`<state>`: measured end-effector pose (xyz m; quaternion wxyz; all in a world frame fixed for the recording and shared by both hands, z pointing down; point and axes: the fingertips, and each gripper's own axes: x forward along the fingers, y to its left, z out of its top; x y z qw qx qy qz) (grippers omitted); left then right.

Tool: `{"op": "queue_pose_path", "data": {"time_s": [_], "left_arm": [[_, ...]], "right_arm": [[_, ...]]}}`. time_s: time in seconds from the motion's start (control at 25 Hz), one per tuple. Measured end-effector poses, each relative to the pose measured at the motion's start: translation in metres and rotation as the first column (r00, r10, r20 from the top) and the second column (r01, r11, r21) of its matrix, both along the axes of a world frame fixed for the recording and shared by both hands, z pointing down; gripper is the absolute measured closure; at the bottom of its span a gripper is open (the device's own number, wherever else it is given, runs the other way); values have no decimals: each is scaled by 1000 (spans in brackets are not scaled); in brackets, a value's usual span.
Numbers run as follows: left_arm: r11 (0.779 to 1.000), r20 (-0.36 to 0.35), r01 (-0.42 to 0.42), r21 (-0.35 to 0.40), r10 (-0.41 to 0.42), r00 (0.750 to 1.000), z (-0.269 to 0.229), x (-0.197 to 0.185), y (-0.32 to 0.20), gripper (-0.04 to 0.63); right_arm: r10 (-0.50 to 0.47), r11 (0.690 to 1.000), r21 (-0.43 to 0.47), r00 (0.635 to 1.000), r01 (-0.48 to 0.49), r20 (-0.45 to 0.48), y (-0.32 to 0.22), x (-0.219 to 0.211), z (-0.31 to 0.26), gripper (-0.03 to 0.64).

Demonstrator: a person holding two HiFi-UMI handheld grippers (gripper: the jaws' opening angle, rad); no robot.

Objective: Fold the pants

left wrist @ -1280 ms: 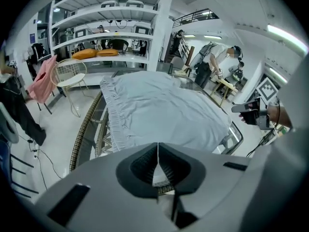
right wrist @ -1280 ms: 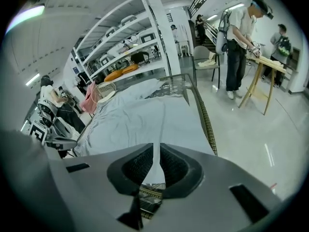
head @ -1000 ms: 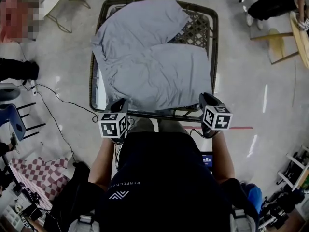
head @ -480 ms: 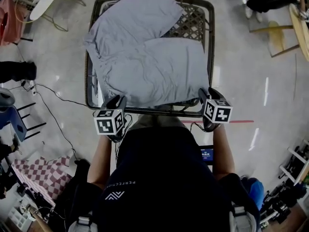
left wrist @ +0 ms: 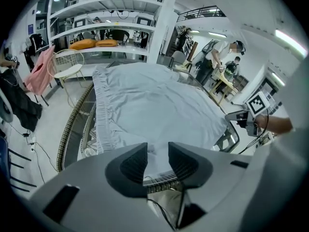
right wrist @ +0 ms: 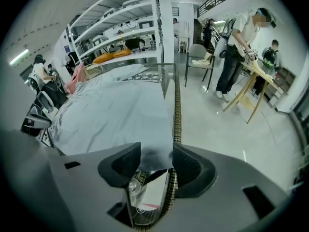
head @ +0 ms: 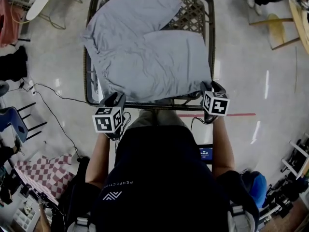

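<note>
The glass-topped table with the woven rim (head: 211,42) carries the grey pants (head: 145,52). They are spread over most of its top. One broad panel runs to the far edge, and a second layer lies over the near-right part, leaving a patch of lattice bare at the far-right corner. The near hem of the pants runs along the near edge of the table from corner to corner. Set against the head views of the last second, the cloth has kept its outline, so nothing has been dragged.

What has changed is the grip. The left gripper (head: 116,98) stands at the near-left corner and the right gripper (head: 212,87) at the near-right corner, both tilted down at the hem. Their jaws have just been opening.

In the left gripper view the left gripper's (left wrist: 158,158) jaws stand partly apart. The pale hem of the pants (left wrist: 154,105) shows in the gap, but no pad presses on it. In the right gripper view the right gripper's (right wrist: 155,163) jaws stand wide. The near-right corner of the pants (right wrist: 116,110) lies loose between them, just beside the rim (right wrist: 176,110).

This reads as a fold just laid down and let go. The pants are still wide and only partly stacked, so more folding likely remains.
</note>
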<state>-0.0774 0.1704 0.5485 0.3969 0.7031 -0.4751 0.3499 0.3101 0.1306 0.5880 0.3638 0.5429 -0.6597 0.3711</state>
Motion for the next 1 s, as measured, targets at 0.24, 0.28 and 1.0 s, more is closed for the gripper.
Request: {"op": "queue_pose_path", "data": {"time_s": [0.24,0.28,1.0], "left_arm": [[999,4,-43,-11,43,999,1,0,2,456],[999,4,-48,-10,49,999,1,0,2,456],[999,27,-53,-1,53,998,1,-10,18,456]], "right_arm": [[15,1000,-9,999,-15,-38,4,-5,8,437],[17,1000,-9,999,-18,-34,4,-5,8,443],[-36,999,-20,999,36,-20,-4,-12,-7,572]]}}
